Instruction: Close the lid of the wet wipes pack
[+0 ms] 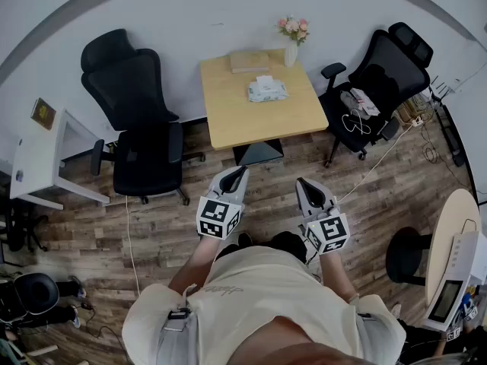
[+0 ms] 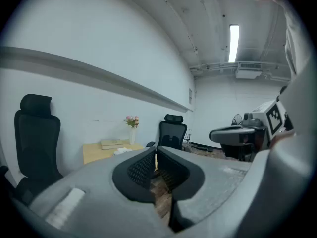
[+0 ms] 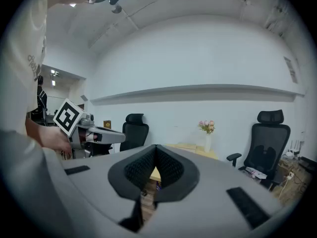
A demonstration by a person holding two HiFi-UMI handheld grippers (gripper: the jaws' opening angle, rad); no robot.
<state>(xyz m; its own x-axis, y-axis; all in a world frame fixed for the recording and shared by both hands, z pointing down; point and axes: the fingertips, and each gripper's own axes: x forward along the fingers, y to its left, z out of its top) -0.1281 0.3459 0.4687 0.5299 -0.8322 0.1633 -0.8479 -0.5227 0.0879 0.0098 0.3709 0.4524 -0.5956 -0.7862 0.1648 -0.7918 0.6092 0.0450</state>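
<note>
A person stands on the wood floor well short of a wooden table, a pair of tongs in each hand. From the left: one black office chair. Next, the left gripper, jaws clenched on nothing. The single wet wipes pack lies toward the table's far edge, its long axis running left to right, near one flat book and one vase of flowers. The right gripper is likewise closed and empty, and a second black chair stands at right. The pack sits far ahead and roughly midway between the two grippers, so neither looks clearly nearer. Both must likely travel forward, and the lid's position is too small to read.
</note>
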